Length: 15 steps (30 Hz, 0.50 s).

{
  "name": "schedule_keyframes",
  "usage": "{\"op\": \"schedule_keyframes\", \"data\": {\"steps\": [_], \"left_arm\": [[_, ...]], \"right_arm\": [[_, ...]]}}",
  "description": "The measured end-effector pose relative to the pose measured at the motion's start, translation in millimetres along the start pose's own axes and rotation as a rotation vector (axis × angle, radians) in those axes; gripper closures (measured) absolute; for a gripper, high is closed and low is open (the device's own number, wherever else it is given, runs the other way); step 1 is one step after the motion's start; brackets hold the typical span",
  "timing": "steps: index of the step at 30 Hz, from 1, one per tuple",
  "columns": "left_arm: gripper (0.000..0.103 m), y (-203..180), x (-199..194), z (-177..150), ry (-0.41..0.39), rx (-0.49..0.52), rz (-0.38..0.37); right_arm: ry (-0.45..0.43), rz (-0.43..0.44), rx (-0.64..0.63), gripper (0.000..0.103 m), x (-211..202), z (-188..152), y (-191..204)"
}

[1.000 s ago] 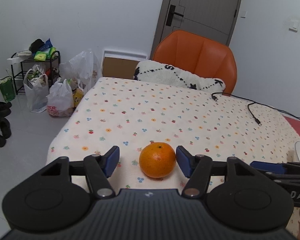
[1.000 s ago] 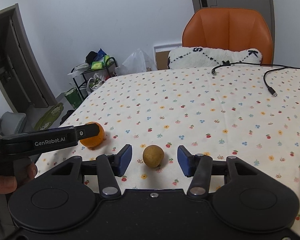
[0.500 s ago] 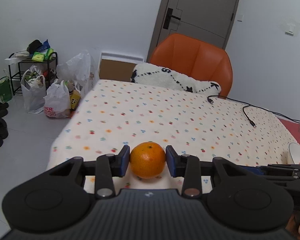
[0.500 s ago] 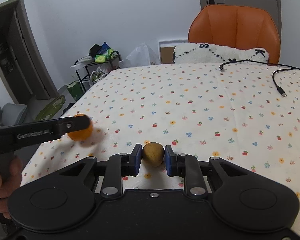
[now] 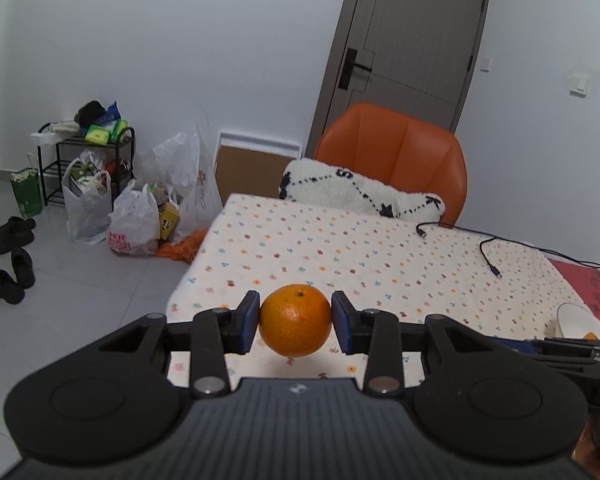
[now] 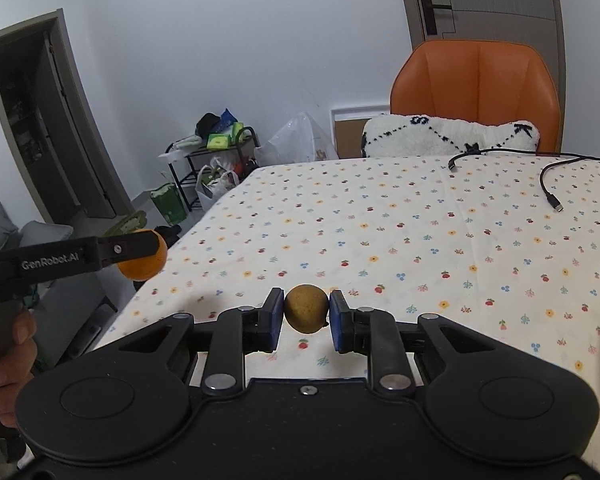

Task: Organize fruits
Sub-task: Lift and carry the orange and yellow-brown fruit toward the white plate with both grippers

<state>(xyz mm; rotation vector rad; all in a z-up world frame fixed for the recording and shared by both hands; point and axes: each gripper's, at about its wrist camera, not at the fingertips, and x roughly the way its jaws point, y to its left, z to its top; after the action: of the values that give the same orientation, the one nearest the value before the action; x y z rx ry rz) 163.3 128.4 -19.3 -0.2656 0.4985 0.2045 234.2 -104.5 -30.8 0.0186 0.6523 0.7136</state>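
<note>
Floral tablecloth [image 6: 420, 240] below; left fingers [image 5: 249, 322] clamp orange [image 5: 295, 321], right fingers [image 6: 274, 318] clamp brown fruit [image 6: 306, 308].

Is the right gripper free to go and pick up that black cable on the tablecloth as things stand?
Probably not yet. The right gripper is shut on the small yellow-brown fruit, so its jaws are occupied. The path across the tablecloth to the black cable looks clear otherwise.

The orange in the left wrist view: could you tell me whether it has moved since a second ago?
Yes. The orange has risen off the floral tablecloth, gripped by the left claw.
</note>
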Motion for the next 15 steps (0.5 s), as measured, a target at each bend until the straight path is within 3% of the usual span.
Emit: {"op": "schedule_keyframes", "data": {"steps": [15], "left_arm": [[0.066, -3, -47, 3, -0.057, 0.01, 0.029]], "right_arm": [[-0.047, 0.027, 0.025, 0.08, -30, -9, -1]]}}
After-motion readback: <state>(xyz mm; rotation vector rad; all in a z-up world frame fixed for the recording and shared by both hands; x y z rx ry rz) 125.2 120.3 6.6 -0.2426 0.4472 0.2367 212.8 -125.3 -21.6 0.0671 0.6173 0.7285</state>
